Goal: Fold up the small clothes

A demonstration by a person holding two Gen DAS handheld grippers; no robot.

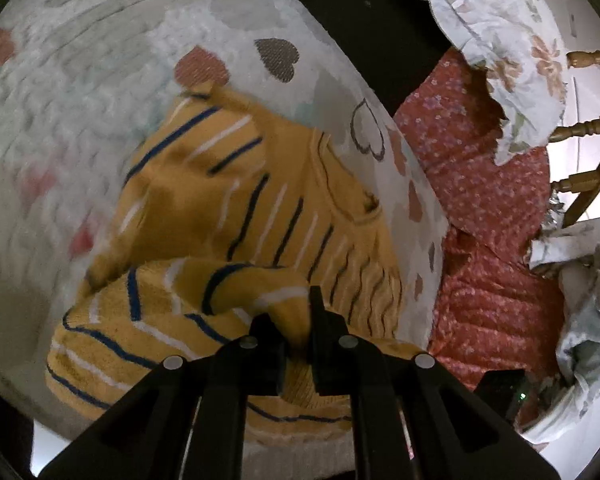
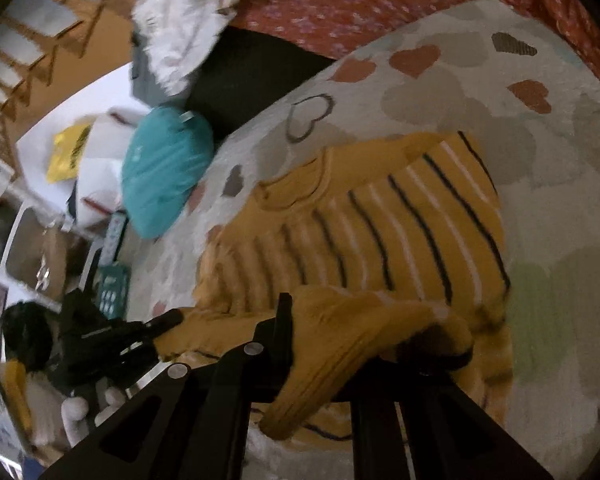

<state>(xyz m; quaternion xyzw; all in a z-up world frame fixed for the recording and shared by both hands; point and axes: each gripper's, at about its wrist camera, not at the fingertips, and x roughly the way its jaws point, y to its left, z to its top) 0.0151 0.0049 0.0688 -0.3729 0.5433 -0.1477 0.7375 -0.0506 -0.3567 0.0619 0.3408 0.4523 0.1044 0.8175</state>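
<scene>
A yellow sweater with navy and white stripes (image 1: 260,184) lies on a white blanket printed with hearts (image 1: 100,80). Its near edge is lifted and folded over the body. My left gripper (image 1: 294,320) is shut on that lifted edge; the knit bunches between its fingers. In the right wrist view the sweater (image 2: 400,224) lies with its collar to the left. My right gripper (image 2: 308,332) is shut on the ribbed hem, which drapes over it and hides one finger. The left gripper (image 2: 168,320) shows at the left there, pinching the same edge, with a white-gloved hand (image 2: 76,412) behind it.
A teal cushion (image 2: 164,176) rests at the blanket's edge. Beyond the blanket lie a red flowered cover (image 1: 492,208), a pale floral cloth (image 1: 496,20) and a black patch (image 1: 372,28). Wooden chair spindles (image 1: 580,128) stand past them. Boxes and clutter (image 2: 68,152) fill the floor.
</scene>
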